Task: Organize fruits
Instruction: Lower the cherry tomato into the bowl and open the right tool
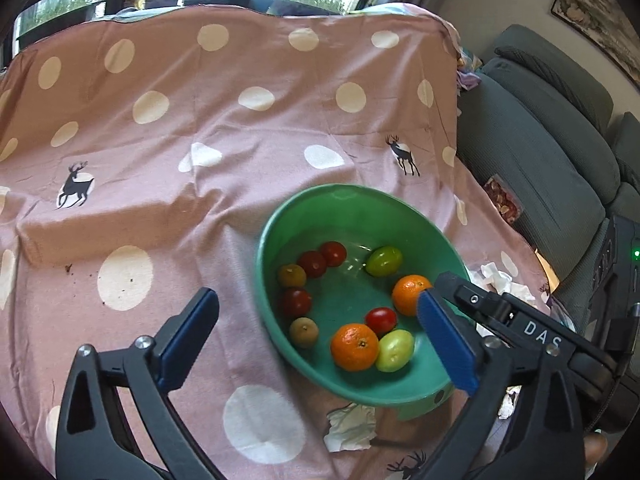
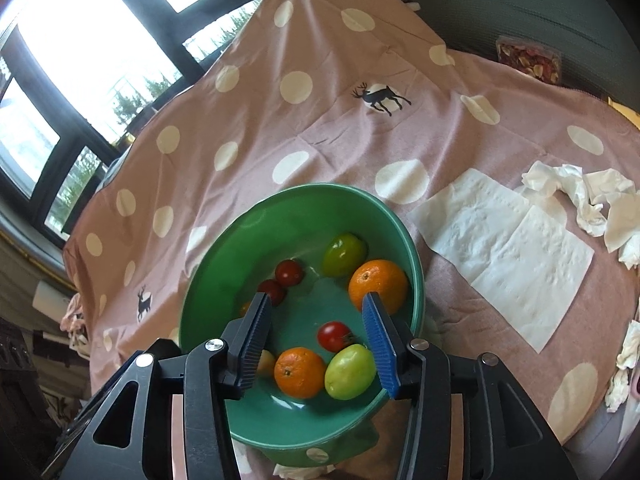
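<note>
We are hovering our right claw [image 2: 316, 336], part-spread and empty, just above the round orange mandarin [image 2: 299, 372] in the green plastic bowl [image 2: 208, 280], nearer than our wide-spread empty left claw [image 1: 320, 344].

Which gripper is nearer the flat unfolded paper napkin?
Right. The right gripper hangs open over the green bowl, and the flat napkin lies just beside that bowl. The left gripper straddles the bowl's other side; its view doesn't show the napkin.
</note>
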The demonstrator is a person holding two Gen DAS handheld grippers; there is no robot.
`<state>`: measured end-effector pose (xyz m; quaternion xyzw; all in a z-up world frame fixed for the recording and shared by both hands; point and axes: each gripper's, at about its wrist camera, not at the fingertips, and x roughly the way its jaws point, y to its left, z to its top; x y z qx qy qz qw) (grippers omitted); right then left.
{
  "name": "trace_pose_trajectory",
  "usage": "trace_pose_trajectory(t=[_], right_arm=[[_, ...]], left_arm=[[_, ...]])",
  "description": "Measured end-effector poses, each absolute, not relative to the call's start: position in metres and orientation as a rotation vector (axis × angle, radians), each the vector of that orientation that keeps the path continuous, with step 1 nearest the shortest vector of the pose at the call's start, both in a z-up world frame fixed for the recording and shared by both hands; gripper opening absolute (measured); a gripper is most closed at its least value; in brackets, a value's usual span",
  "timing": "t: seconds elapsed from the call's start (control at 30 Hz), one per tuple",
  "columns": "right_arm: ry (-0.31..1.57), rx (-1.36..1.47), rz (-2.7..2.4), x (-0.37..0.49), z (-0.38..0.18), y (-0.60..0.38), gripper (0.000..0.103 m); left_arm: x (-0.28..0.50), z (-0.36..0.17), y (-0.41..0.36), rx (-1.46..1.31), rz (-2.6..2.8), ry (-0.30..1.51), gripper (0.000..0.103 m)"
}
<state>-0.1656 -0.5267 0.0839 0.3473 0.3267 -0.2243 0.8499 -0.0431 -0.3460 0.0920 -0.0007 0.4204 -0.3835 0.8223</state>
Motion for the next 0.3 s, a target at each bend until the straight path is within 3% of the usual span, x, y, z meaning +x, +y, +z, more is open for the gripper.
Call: trace_pose_trajectory(t=[0.3], right_arm=[[0.684, 0.7, -0.462, -0.166, 0.089, -0.521, 0.049]], left_arm=[[-0.046, 0.094, -0.334, -0.007, -0.798, 0.871, 0.101]])
